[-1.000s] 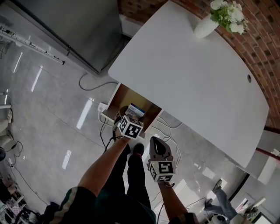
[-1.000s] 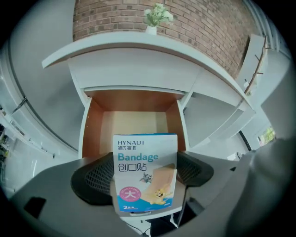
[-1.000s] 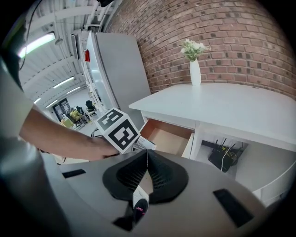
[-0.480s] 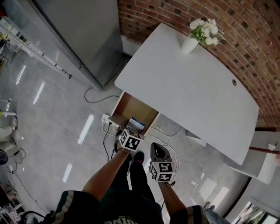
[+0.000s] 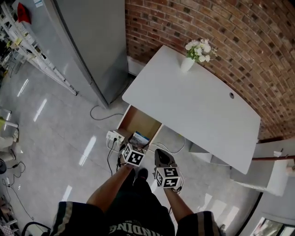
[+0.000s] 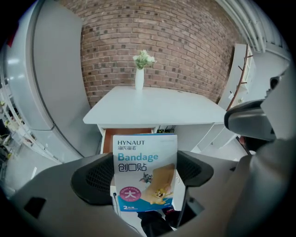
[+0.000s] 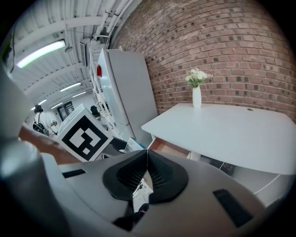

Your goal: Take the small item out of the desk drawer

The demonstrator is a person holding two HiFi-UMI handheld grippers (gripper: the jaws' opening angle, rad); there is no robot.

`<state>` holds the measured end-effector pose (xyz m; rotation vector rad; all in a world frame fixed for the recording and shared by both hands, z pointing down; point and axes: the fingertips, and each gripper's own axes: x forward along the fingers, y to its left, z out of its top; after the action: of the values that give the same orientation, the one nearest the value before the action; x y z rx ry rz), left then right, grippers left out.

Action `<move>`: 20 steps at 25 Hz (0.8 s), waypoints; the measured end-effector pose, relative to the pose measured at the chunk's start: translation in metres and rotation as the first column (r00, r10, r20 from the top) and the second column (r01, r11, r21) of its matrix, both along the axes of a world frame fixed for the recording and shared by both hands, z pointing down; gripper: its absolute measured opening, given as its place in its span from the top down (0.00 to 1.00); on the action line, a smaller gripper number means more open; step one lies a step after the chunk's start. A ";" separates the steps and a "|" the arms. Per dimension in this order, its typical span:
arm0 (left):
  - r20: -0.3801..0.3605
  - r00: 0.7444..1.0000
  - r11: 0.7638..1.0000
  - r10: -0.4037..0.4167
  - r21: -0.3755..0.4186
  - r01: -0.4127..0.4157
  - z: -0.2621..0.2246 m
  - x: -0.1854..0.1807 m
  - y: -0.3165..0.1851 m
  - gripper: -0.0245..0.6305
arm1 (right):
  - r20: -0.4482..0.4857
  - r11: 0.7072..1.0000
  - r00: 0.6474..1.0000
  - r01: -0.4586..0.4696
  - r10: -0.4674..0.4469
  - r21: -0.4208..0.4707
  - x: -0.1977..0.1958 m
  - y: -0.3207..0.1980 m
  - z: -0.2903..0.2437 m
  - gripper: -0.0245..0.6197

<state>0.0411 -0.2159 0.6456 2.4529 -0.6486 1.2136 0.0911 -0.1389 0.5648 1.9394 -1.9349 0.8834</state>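
Plenty of grey floor lies open to your left. Ahead, the white tabletop stands against the brick wall, its drawer open at the near edge. Your left tongs pinch the bandage box upright, in front of the drawer. Just beside them, your right tongs are pressed together on nothing.

Vase on desk; drawer juts out beneath.

Studio-style lab or office interior: brick wall, white surface with flower vase, polished grey floor, metal racks, exposed ceiling pipes, tube lights.
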 end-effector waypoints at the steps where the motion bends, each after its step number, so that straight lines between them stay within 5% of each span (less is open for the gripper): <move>1: -0.007 1.000 1.000 0.003 0.020 -0.003 -0.008 0.002 -0.003 0.31 | -0.008 1.000 1.000 0.003 -0.003 0.018 0.003 -0.004 -0.008 0.92; 20: -0.201 0.980 0.963 -0.006 0.263 0.060 -0.185 0.011 -0.042 0.31 | -0.138 0.960 0.990 0.067 -0.030 0.273 0.035 -0.034 -0.147 0.92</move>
<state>0.0526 -0.2577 0.4601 2.7263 -0.8395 0.9007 0.1258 -0.1733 0.4180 2.0300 -2.1092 0.4752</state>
